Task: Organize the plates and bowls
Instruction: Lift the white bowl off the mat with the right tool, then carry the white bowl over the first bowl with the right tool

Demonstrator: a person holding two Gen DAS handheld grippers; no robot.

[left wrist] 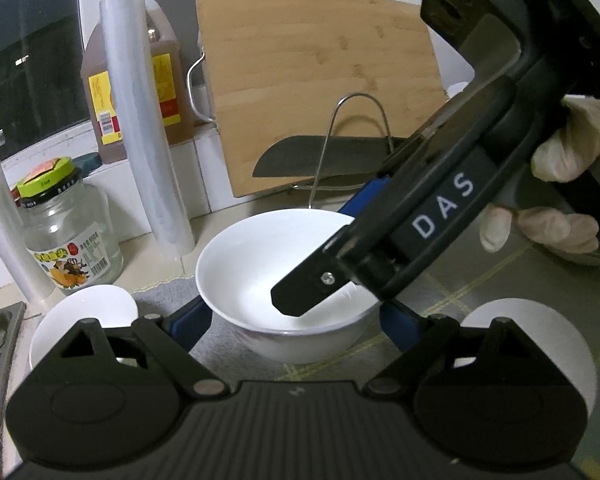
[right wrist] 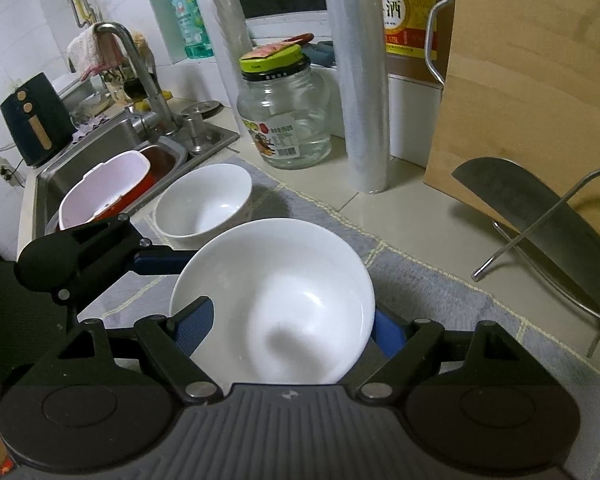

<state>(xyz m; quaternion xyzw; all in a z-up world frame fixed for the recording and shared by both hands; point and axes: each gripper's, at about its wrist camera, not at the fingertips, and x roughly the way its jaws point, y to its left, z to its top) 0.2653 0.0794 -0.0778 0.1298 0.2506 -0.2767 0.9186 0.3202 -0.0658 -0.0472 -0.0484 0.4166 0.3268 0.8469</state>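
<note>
the left claw point(left wrist: 290, 320) and the right claw point(right wrist: 288, 328) each pinch the rim of the same round white ceramic bowl point(right wrist: 276, 292), 1 from each side. a smaller white bowl point(right wrist: 204, 200) sits beyond on the grey mat point(right wrist: 440, 292) covering the counter point(right wrist: 412, 216).

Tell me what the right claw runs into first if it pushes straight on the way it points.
The big white bowl. It sits between the fingers of the right claw and fills the path ahead, so the claw would press into it at once. Past the bowl lies the grey mat, though depth there is hard to judge.
</note>
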